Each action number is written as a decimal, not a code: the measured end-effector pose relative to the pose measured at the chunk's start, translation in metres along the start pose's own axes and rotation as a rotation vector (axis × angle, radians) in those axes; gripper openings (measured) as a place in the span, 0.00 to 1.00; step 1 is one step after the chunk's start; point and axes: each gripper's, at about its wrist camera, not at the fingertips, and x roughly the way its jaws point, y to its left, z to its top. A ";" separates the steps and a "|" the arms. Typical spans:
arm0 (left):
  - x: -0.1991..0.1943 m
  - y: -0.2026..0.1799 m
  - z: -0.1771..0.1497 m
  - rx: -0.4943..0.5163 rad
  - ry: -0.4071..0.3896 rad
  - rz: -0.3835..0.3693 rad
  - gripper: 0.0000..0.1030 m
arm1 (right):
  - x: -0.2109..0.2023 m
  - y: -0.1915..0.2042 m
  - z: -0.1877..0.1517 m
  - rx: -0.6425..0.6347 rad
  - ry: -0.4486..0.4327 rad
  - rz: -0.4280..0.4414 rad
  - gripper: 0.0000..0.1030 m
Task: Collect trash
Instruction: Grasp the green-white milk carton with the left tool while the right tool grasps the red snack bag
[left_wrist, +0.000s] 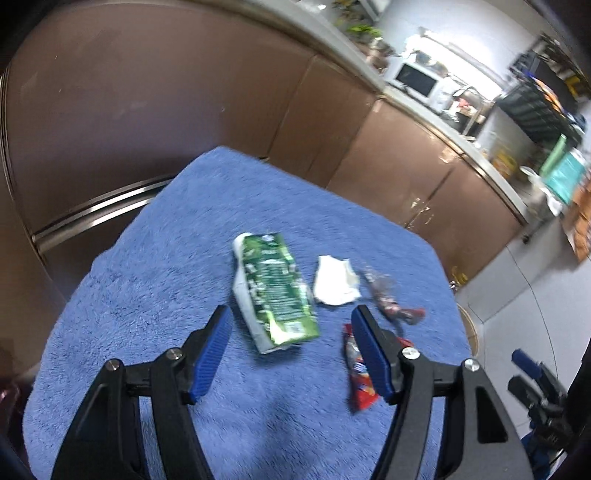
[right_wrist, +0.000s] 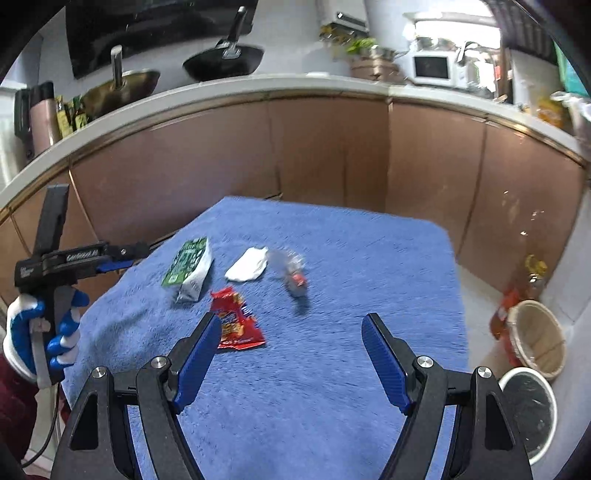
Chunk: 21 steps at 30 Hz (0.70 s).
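Note:
Trash lies on a blue fluffy cloth (left_wrist: 166, 258) (right_wrist: 351, 258) over a table: a crushed green carton (left_wrist: 275, 291) (right_wrist: 188, 267), a white tissue (left_wrist: 336, 280) (right_wrist: 247, 264), a clear wrapper with a red end (left_wrist: 388, 295) (right_wrist: 293, 275) and a red snack packet (left_wrist: 360, 376) (right_wrist: 234, 321). My left gripper (left_wrist: 291, 312) (right_wrist: 122, 256) is open above the carton's near end; its right finger covers part of the red packet. My right gripper (right_wrist: 291, 317) is open over bare cloth, with the red packet beside its left finger and nothing between its fingers.
Brown kitchen cabinets (right_wrist: 332, 147) stand close behind the table. On the floor to the right are a white bin with a dark liner (right_wrist: 528, 410) and a beige basket (right_wrist: 539, 339). A gloved hand (right_wrist: 37, 332) holds the left gripper's handle.

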 end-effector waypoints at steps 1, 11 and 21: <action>0.006 0.003 0.001 -0.013 0.011 -0.004 0.63 | 0.008 0.001 0.000 -0.003 0.012 0.013 0.74; 0.070 0.028 0.014 -0.141 0.109 -0.073 0.63 | 0.073 0.009 0.003 -0.005 0.119 0.138 0.74; 0.098 0.041 0.011 -0.208 0.146 -0.173 0.53 | 0.128 0.011 0.001 0.033 0.210 0.229 0.74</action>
